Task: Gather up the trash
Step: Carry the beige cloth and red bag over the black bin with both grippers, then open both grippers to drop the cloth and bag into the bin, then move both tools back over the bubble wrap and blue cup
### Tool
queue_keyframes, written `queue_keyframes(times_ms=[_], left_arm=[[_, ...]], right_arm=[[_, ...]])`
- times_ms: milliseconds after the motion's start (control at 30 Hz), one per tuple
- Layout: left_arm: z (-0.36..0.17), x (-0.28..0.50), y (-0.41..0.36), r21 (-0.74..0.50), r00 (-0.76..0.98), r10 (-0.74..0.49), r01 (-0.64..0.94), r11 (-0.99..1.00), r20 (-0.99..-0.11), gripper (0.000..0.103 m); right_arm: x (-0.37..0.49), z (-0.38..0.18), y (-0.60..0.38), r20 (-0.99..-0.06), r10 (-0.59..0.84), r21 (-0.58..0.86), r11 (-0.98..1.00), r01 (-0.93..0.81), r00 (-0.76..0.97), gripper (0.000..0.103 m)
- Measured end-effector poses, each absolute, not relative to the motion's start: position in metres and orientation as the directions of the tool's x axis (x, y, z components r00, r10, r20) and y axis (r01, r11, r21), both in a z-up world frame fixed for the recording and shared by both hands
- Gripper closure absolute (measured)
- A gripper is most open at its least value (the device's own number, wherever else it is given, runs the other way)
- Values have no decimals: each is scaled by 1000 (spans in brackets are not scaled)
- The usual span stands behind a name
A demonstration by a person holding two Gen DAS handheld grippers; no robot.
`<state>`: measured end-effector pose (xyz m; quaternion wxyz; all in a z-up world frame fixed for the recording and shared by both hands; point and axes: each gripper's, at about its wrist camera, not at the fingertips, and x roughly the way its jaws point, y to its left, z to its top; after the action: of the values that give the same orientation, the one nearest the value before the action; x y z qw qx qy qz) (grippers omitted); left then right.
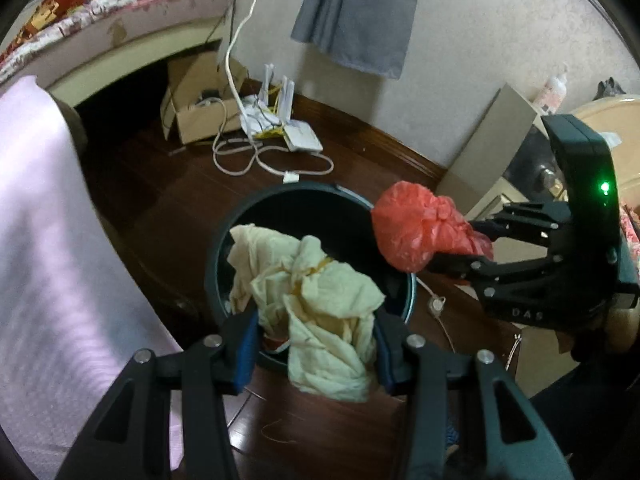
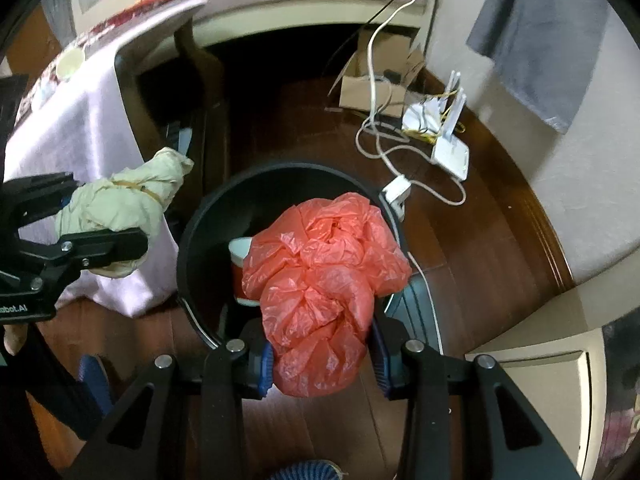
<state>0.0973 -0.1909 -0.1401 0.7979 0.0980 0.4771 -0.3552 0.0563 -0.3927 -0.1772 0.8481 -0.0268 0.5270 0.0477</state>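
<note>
A black round bin (image 1: pixel 280 196) stands on the dark wood floor, with a red and white cup (image 2: pixel 240 256) inside it. My left gripper (image 1: pixel 316 346) is shut on a crumpled cream wad (image 1: pixel 320 308) tied with a yellow band, held over the bin's near rim. My right gripper (image 2: pixel 322 360) is shut on a crumpled red plastic bag (image 2: pixel 324 272), held above the bin (image 2: pixel 280 172). The left wrist view shows the right gripper (image 1: pixel 452 244) with the red bag (image 1: pixel 412 228) at the bin's right edge. The right wrist view has the left gripper (image 2: pixel 100 216) and wad (image 2: pixel 120 200) left of the bin.
A pink cloth (image 1: pixel 48 240) drapes over furniture left of the bin. Behind the bin lie a white router (image 2: pixel 450 152), looped white cables (image 1: pixel 256 156) and an open cardboard box (image 1: pixel 196 108). A grey cloth (image 1: pixel 356 12) hangs on the wall. A pale cabinet (image 2: pixel 540 360) stands at the right.
</note>
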Motion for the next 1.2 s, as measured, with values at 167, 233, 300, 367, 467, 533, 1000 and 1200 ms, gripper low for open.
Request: queue_keyframes(times_ms=[167,233,300,367,467,533,1000,1200], left_arm=[[-163,107,-201,-197,240,-451,658,727,-860,55],[-171,110,-204,-196,226,-437,656,729,-870,54],[-178,116,-205,-200,213,-424,643,739,-880,54],[-183,121,-204,-206,205,-417,631,748,-885,54],[-191,123,-205,-205,193,-406,630,749,-893,54],[-196,124,-205,-214,173,-407,634,743,-897,54],[-203,133,-182,-236,202,-392,533,813,-897,11],[-205,126,-168,-164,266,-321,478,863,-909,7]], right_arm=[[66,-199,-387,-917,47,-18,987,-158,396,62],[71,-208,-385,-924,46,-20,986,-167,380,62],[75,-215,-380,-929,49,-25,981,-192,368,62],[77,-222,-376,-933,46,-33,977,-212,358,62],[80,-229,-374,-935,51,-30,975,-221,351,62],[83,-230,-374,-935,54,-28,974,-225,351,62],[85,-249,-381,-941,-44,-124,967,-221,335,13],[84,-244,-396,-939,-52,-112,981,-158,339,5]])
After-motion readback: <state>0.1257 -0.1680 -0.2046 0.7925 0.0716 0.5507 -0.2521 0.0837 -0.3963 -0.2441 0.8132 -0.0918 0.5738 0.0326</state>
